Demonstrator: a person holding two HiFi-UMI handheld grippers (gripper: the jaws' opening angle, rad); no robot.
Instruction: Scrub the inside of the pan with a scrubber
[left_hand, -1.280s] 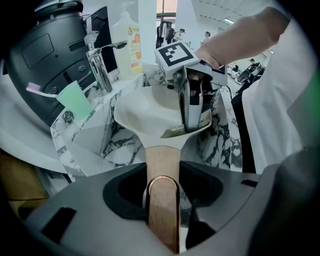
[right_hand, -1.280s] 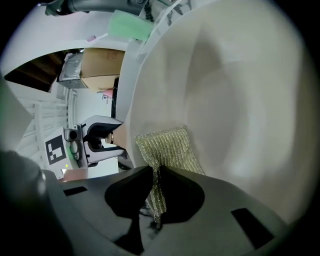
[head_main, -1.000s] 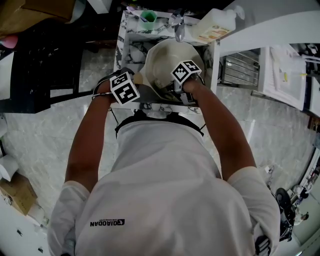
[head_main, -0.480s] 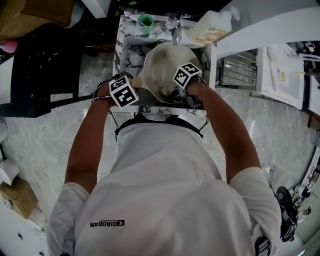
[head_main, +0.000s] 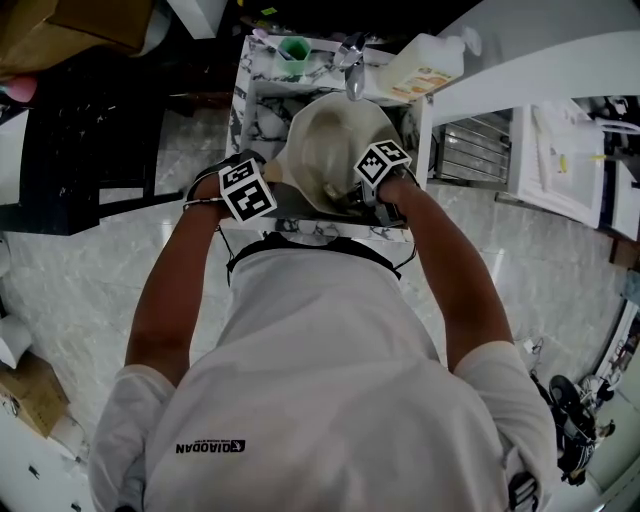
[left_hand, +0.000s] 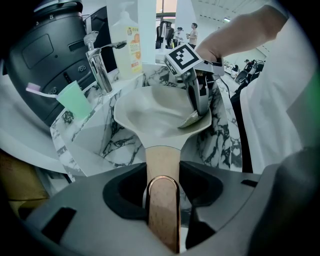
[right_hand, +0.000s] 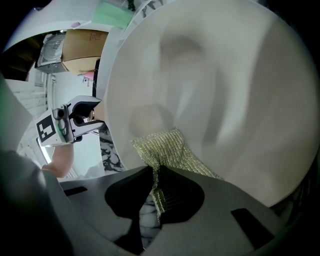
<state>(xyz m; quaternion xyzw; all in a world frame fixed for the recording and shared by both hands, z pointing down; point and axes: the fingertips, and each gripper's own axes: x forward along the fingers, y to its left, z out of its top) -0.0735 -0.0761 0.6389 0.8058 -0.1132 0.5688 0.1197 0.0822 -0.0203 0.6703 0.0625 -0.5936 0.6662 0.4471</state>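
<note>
Pan (left_hand: 150, 112): cream inside, wooden handle (left_hand: 162, 162); left hand-held gripper (left_hand: 162, 200) clamped the handle. Right hand-held gripper (right_hand: 156, 192) pinched gold mesh scrubber (right_hand: 167, 150), which lay on pan wall just ahead.

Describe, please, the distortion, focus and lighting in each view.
Head view: strong fisheye curving, even light. Left gripper view: a black round vignette frames the wooden pan handle. Right gripper view: the gold mesh scrubber is sharp; soft grey shadows cross the cream pan's inside.
</note>
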